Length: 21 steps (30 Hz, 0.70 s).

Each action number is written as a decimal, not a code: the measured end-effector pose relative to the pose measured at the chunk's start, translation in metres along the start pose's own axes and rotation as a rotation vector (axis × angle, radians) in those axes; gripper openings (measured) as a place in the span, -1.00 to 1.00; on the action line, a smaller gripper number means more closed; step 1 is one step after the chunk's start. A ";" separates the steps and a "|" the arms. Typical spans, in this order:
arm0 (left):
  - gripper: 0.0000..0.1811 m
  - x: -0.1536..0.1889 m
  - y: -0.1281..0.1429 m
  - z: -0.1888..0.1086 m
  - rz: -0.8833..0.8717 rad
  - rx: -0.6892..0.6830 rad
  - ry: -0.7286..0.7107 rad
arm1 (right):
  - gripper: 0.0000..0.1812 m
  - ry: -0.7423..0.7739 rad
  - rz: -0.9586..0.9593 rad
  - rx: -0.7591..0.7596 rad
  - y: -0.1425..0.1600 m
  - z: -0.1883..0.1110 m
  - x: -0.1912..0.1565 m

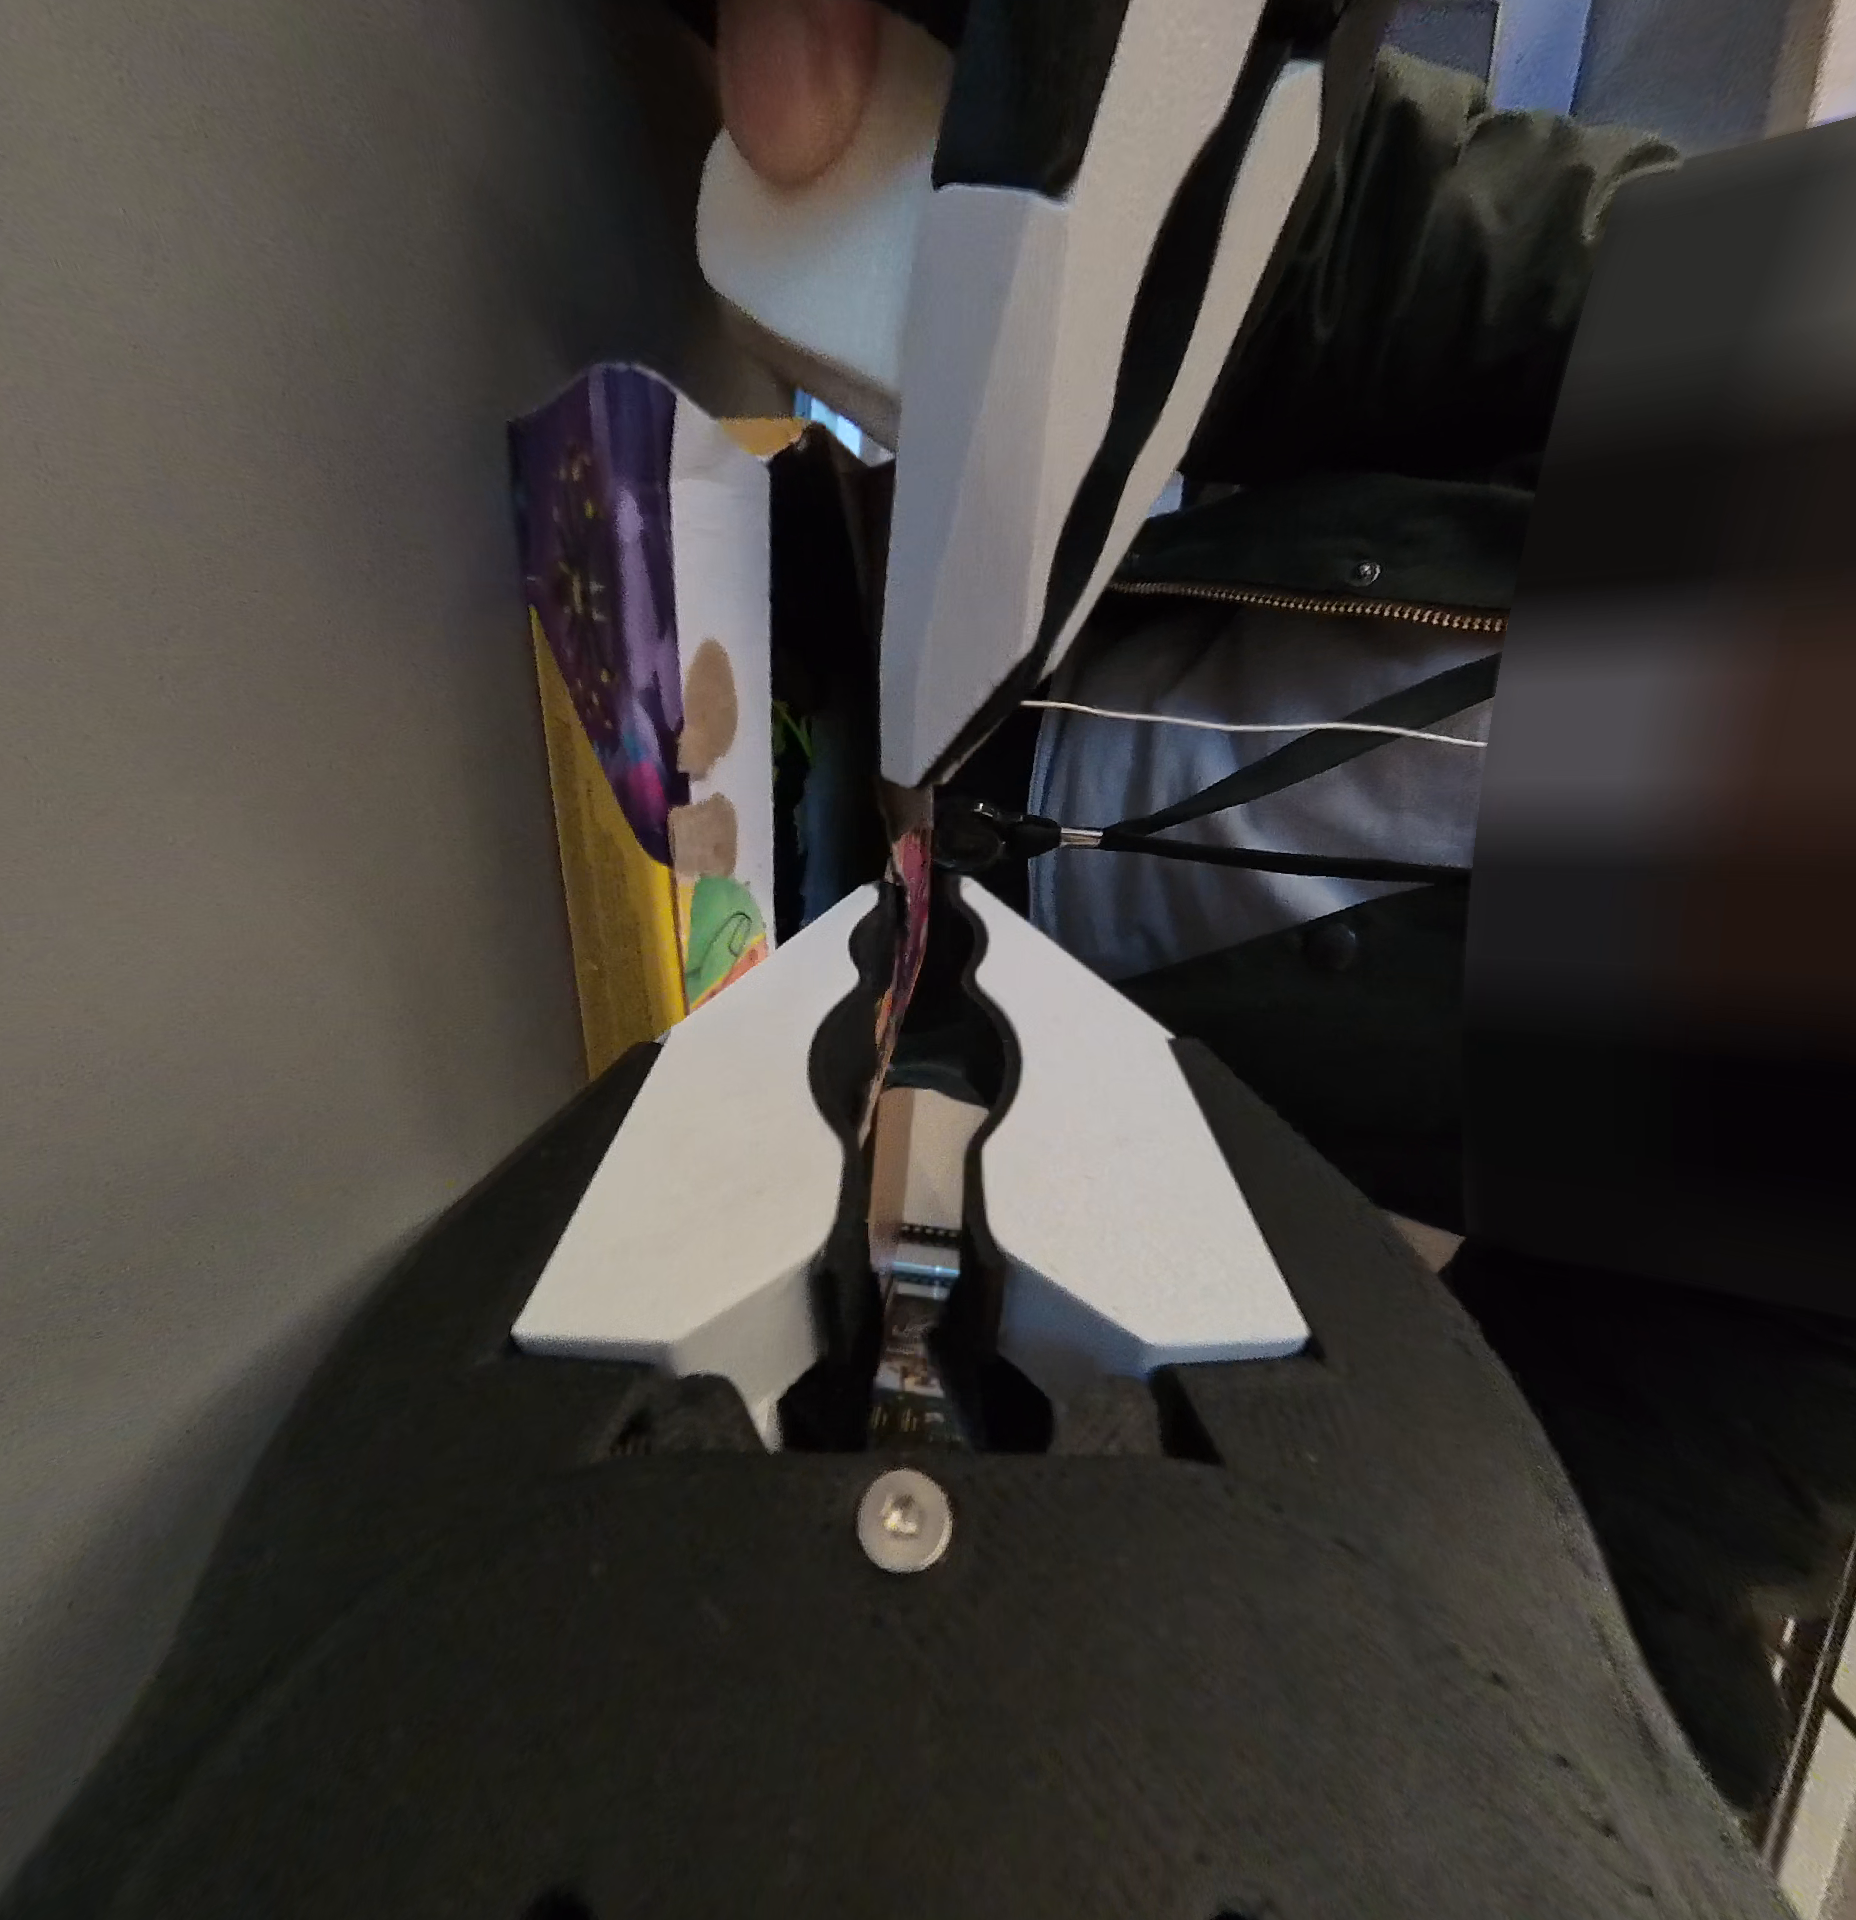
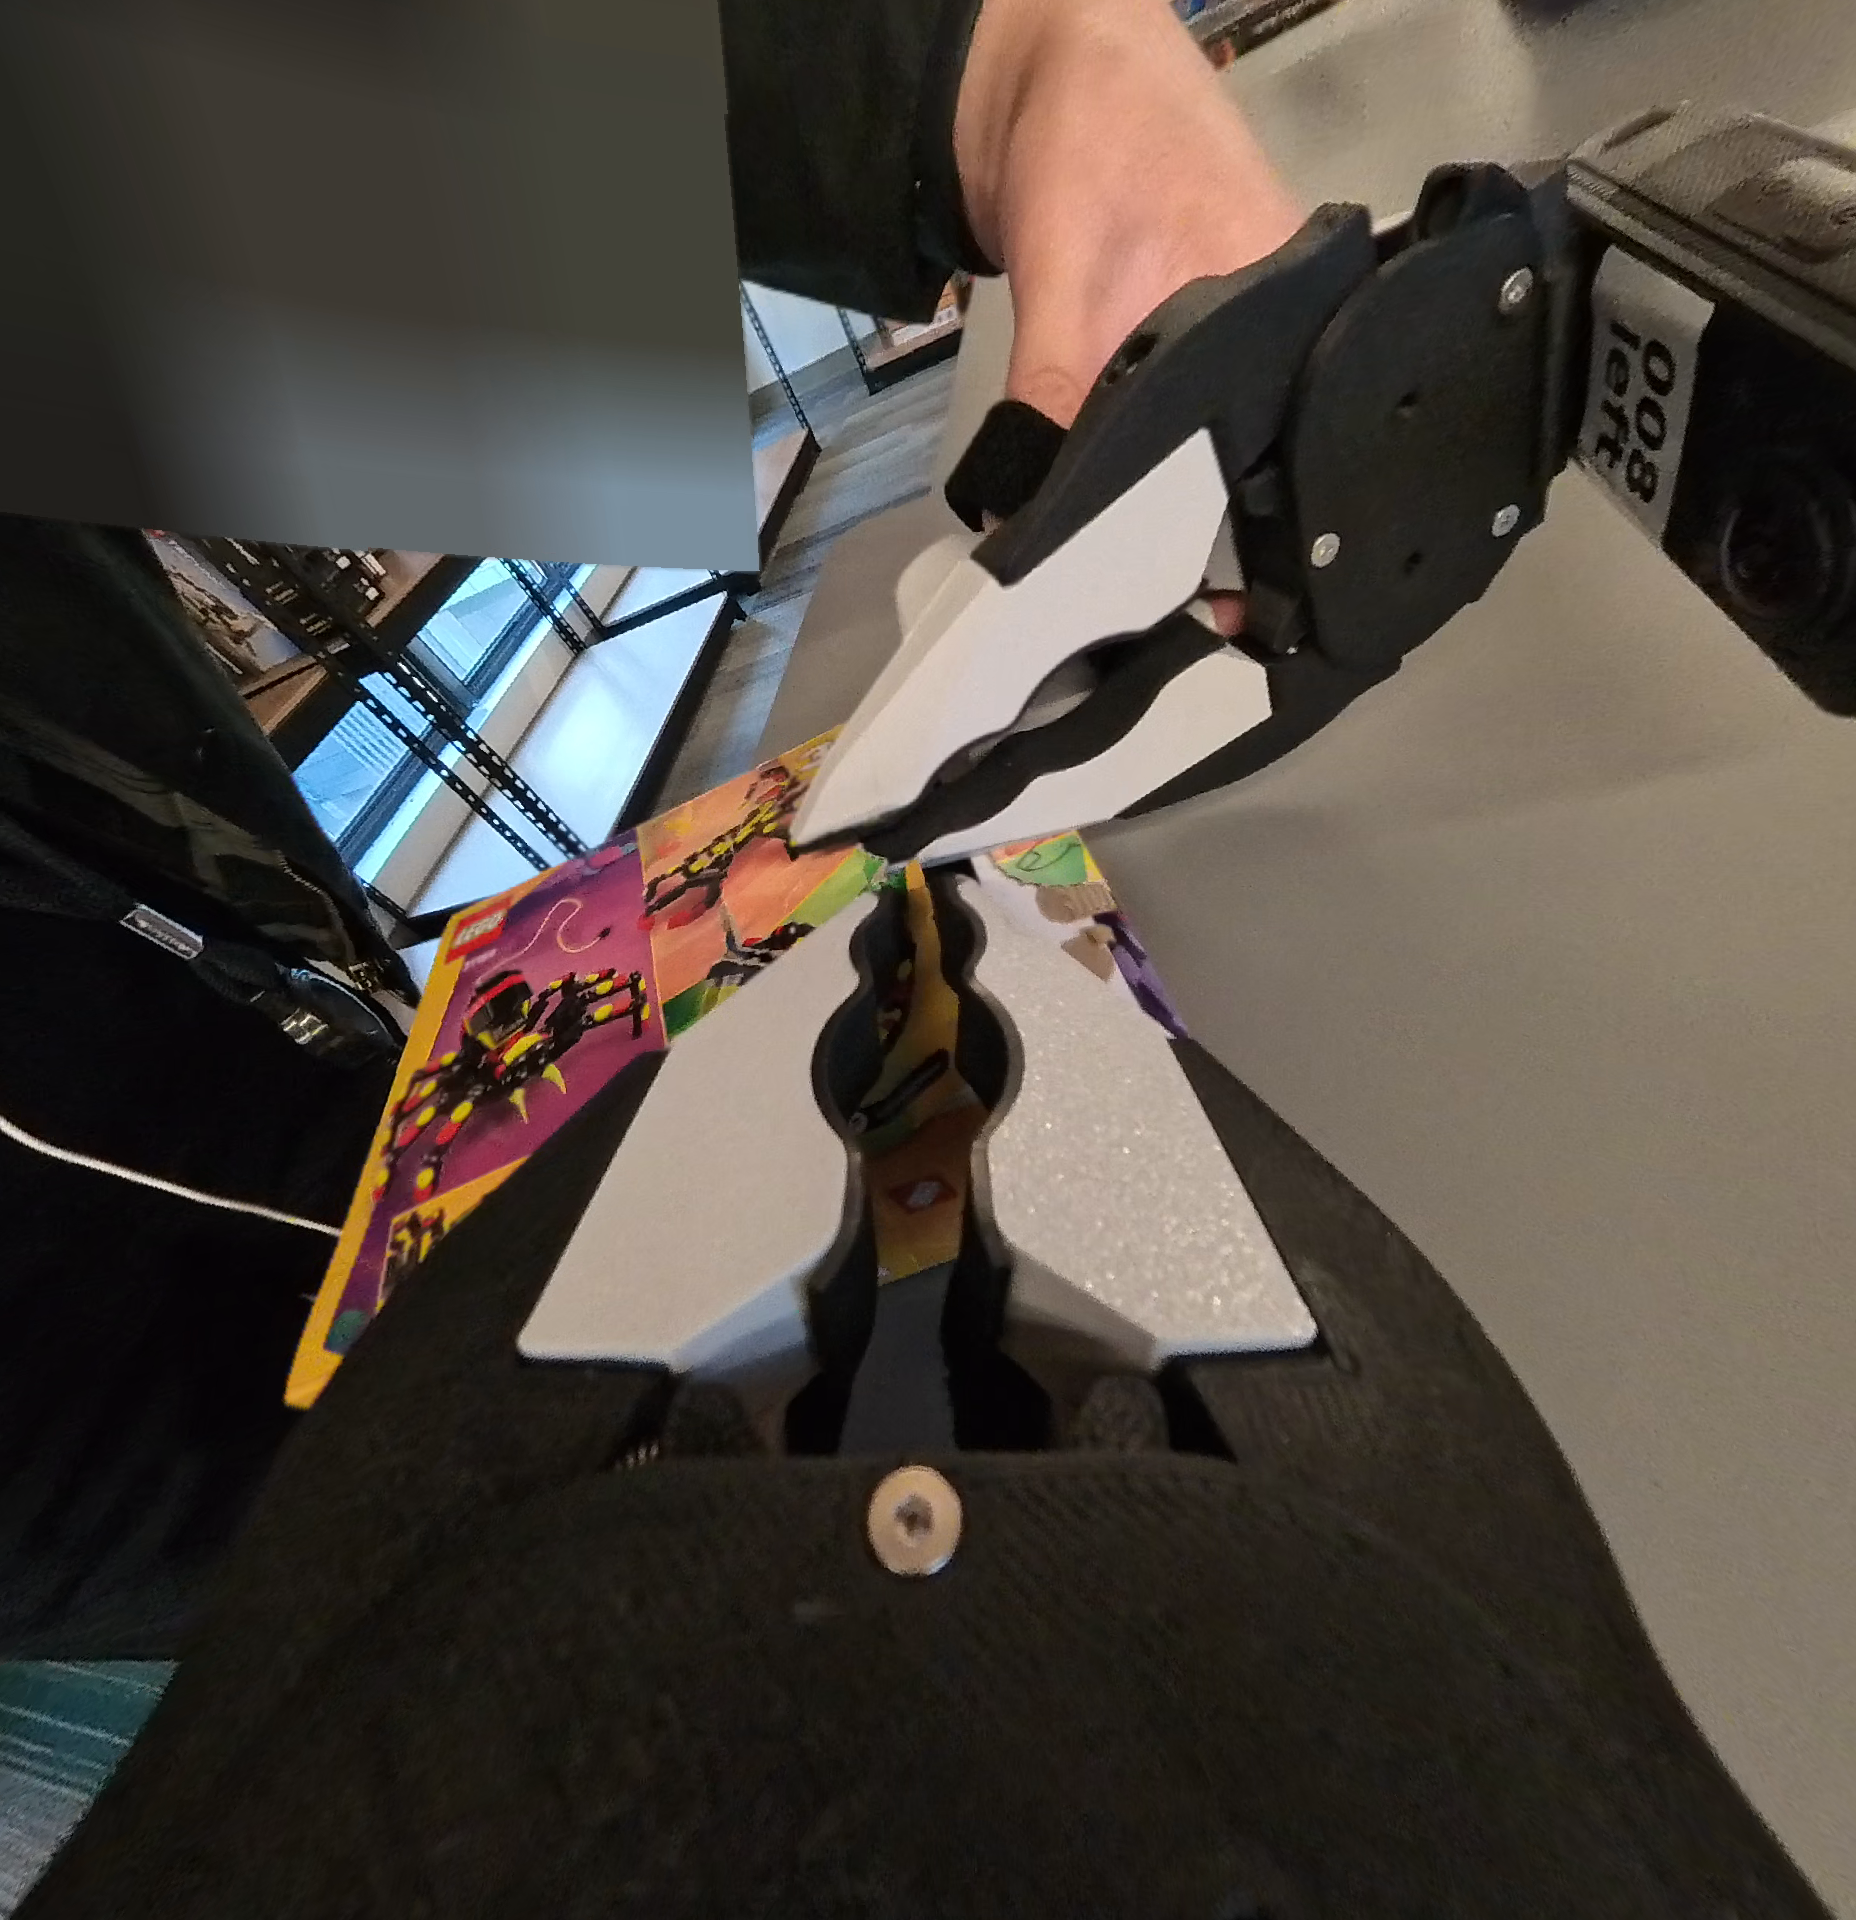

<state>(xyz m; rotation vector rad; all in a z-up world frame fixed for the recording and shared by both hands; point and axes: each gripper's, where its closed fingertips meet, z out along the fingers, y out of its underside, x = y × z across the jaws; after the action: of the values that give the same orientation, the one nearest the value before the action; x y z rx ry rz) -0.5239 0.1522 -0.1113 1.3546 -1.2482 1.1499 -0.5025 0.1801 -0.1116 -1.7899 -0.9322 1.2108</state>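
A colourful cardboard toy box (image 2: 550, 1039), purple, yellow and orange with a spider model pictured on it, is held between both grippers. In the right wrist view my right gripper (image 2: 913, 878) is shut on the box's edge. My left gripper (image 2: 851, 836) comes in from the upper right and pinches the same edge just beside it. In the left wrist view my left gripper (image 1: 908, 899) is shut on a thin cardboard panel of the box. The right gripper (image 1: 913, 774) meets it from above. The box's open end flap (image 1: 633, 644) stands to the left.
A grey table surface (image 2: 1526, 987) lies to the right of the box and fills the left of the left wrist view (image 1: 228, 727). A person in a dark jacket (image 1: 1319, 520) stands close behind. Black metal shelving (image 2: 467, 727) and windows are in the background. Both grippers' tips are close together, under 4 cm apart.
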 end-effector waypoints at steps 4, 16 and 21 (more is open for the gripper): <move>-1.00 -0.005 -0.001 0.003 -0.008 -0.049 -0.048 | -0.95 0.006 -0.004 -0.004 0.001 0.000 0.001; -1.00 -0.003 0.002 0.020 0.007 -0.112 -0.040 | -0.82 0.068 0.118 -0.029 0.003 -0.010 0.003; -1.00 -0.003 0.002 0.017 -0.012 -0.072 -0.031 | -0.40 0.415 -0.126 0.027 -0.006 -0.024 -0.007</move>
<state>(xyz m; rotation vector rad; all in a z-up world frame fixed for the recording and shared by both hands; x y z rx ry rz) -0.5255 0.1356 -0.1159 1.3291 -1.2906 1.0693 -0.4823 0.1717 -0.0975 -1.8358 -0.7676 0.7296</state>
